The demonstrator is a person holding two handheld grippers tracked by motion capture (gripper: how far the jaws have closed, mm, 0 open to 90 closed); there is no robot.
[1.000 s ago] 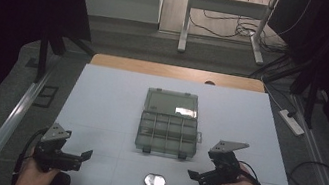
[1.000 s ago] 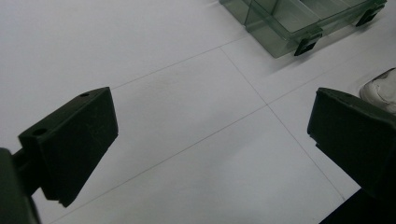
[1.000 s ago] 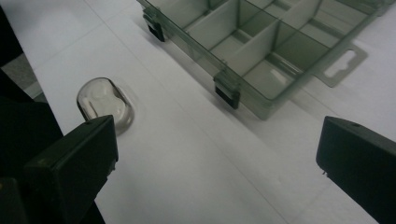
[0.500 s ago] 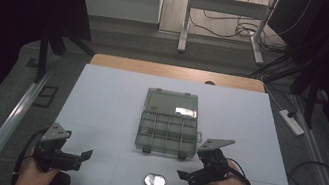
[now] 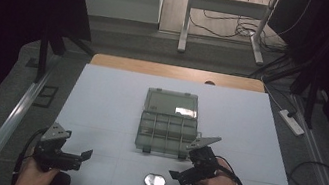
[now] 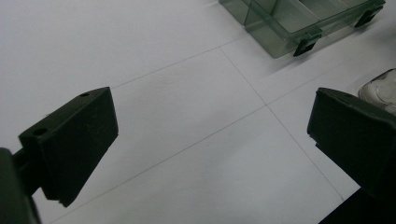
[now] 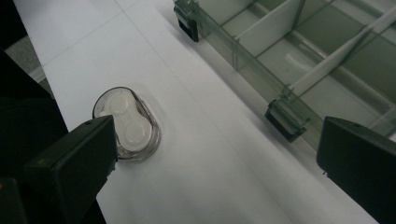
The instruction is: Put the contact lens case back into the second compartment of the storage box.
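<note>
A clear greenish compartment box (image 5: 167, 123) lies with its lid back in the middle of the white table. In front of it sits a small clear oval case (image 5: 155, 180) with two white rounds inside. My right gripper (image 5: 177, 177) is open just right of the case, jaws pointing at it. In the right gripper view the case (image 7: 126, 123) lies by the left jaw of that gripper (image 7: 215, 163), with the box (image 7: 299, 51) beyond it. My left gripper (image 5: 83, 155) is open and empty near the front left corner. The left gripper view has its wide-apart jaws over bare table, the box corner (image 6: 280, 28) ahead and the case (image 6: 380, 88) at the right edge.
The white table (image 5: 110, 103) has a wooden strip (image 5: 176, 72) along its far edge. A power strip (image 5: 292, 121) and cables lie on the floor to the right. A metal rail (image 5: 11, 117) runs along the left side.
My right gripper has moved left and forward, closing in on the oval case. The left gripper has stayed put.
</note>
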